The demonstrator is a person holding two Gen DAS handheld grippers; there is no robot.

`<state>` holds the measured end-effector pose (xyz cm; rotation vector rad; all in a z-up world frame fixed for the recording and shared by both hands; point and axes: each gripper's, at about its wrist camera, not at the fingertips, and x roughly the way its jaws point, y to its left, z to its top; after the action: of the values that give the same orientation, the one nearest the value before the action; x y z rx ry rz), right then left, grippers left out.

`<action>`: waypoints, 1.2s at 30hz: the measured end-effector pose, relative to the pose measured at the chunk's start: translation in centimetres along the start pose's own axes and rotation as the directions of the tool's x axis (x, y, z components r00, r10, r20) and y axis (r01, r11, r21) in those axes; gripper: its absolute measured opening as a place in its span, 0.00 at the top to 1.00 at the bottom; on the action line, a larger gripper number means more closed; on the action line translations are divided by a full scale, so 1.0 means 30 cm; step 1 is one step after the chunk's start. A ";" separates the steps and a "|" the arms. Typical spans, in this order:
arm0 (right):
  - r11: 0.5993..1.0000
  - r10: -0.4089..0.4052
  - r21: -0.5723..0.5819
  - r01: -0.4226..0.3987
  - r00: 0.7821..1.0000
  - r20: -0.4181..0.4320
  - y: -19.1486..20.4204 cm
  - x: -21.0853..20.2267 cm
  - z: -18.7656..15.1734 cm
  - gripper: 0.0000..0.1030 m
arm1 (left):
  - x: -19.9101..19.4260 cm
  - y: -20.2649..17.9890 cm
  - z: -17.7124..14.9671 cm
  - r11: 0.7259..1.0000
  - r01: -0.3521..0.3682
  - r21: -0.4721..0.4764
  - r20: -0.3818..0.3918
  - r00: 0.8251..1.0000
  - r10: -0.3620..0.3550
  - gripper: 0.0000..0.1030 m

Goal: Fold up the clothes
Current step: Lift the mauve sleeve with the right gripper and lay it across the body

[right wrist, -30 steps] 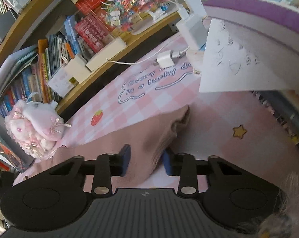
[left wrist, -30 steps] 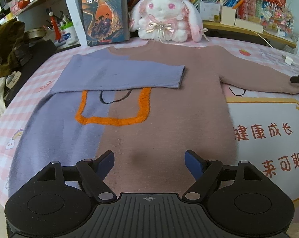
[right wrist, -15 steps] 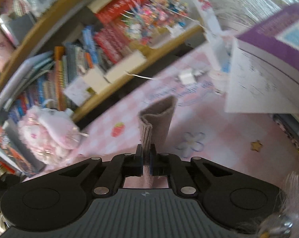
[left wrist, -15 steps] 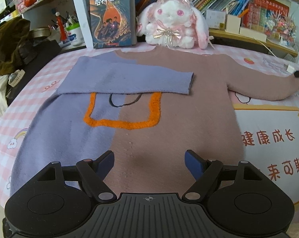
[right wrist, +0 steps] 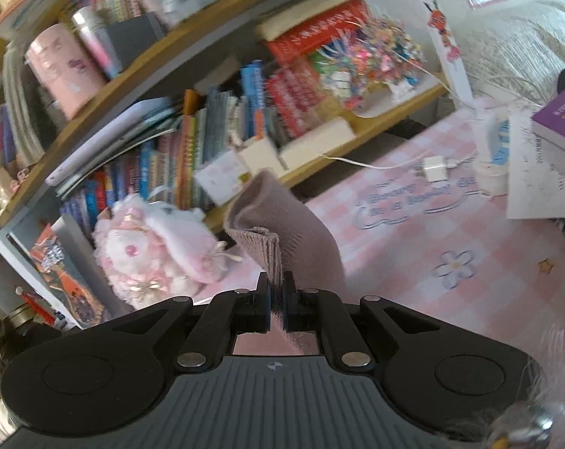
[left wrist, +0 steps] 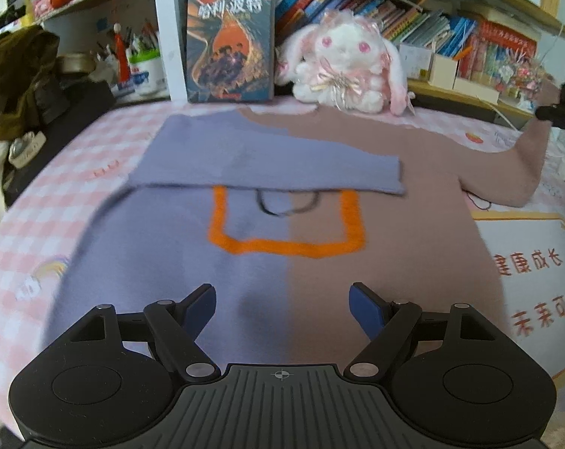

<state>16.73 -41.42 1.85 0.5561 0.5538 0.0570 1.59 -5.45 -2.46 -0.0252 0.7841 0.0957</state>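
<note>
Pink-and-white checked cloth (left wrist: 46, 202) covers the surface below crowded bookshelves (left wrist: 413, 11), and through the left wrist camera a two-tone sweater (left wrist: 357, 224) lies spread flat on it, lilac on one half, dusty pink on the other, with an orange outline knitted across the chest. Its lilac sleeve (left wrist: 267, 161) is folded across the body. A book (left wrist: 230, 41) standing against the shelf shows the Chinese title 哈利·波特, next to a white plush rabbit (left wrist: 342, 67); a white mat (left wrist: 533, 277) at the right edge carries orange characters reading 健康成长. The left gripper (left wrist: 282, 303) hovers over the sweater's lower part with its jaws spread wide and empty, and the garment has slid sideways in this view compared with a second ago. The pink sleeve (left wrist: 525, 161), lying flat a second ago, now rises off the cloth toward the dark tip of the right gripper at the frame's edge. Through the right wrist camera the right gripper (right wrist: 276, 295), which stood open around the sleeve a second ago, is clenched on the ribbed cuff (right wrist: 263, 250), which stands up from the pads. Script on the cloth (right wrist: 413, 202) beyond is too blurred to read.
</note>
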 end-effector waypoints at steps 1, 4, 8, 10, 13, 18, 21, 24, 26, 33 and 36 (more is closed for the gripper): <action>1.000 -0.003 -0.003 0.003 1.000 0.003 0.040 -0.004 -0.019 0.95 | -0.008 0.042 0.010 1.000 0.012 -0.002 0.010 1.000 -0.012 0.22; 0.999 0.007 -0.033 -0.007 1.000 0.007 0.172 -0.006 -0.077 0.95 | -0.018 0.157 0.020 0.999 0.050 0.005 0.041 0.998 -0.051 0.20; 0.996 0.034 -0.085 -0.032 0.999 0.018 0.364 0.002 -0.146 0.95 | -0.024 0.297 0.023 0.995 0.096 0.024 0.071 0.993 -0.098 0.20; 0.993 0.050 -0.107 -0.048 0.998 0.023 0.457 0.010 -0.179 0.95 | -0.025 0.357 0.020 0.993 0.109 0.034 0.077 0.991 -0.111 0.20; 0.988 0.075 -0.139 -0.071 0.997 0.025 0.592 0.023 -0.233 0.95 | -0.030 0.436 0.018 0.992 0.122 0.039 0.087 0.988 -0.125 0.20; 0.975 0.112 -0.188 -0.115 0.993 -0.028 0.781 0.081 -0.344 0.95 | -0.045 0.537 0.018 0.990 0.137 0.043 0.109 0.984 -0.141 0.20; 0.965 0.126 -0.221 -0.142 0.988 -0.086 0.873 0.127 -0.416 0.95 | -0.056 0.580 0.020 0.990 0.131 0.055 0.127 0.982 -0.138 0.20; 0.956 0.136 -0.245 -0.164 0.982 -0.128 0.943 0.161 -0.482 0.95 | -0.054 0.618 0.021 0.991 0.125 0.050 0.129 0.983 -0.130 0.20; 0.951 0.131 -0.260 -0.169 0.979 -0.155 0.976 0.189 -0.526 0.95 | -0.050 0.642 0.021 0.992 0.122 0.044 0.125 0.984 -0.127 0.20; 0.948 0.089 -0.273 -0.165 0.959 -0.270 0.998 0.270 -0.628 0.88 | -0.039 0.670 0.016 0.992 0.122 0.038 0.115 0.985 -0.125 0.20; 0.941 0.112 -0.264 -0.211 0.932 -0.345 0.999 0.281 -0.653 0.62 | -0.035 0.665 0.019 0.991 0.130 0.043 0.116 0.984 -0.135 0.20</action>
<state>16.71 -4.72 -0.65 0.2962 0.8048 0.3923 -0.65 14.35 -1.07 -0.0379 0.6636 -0.0428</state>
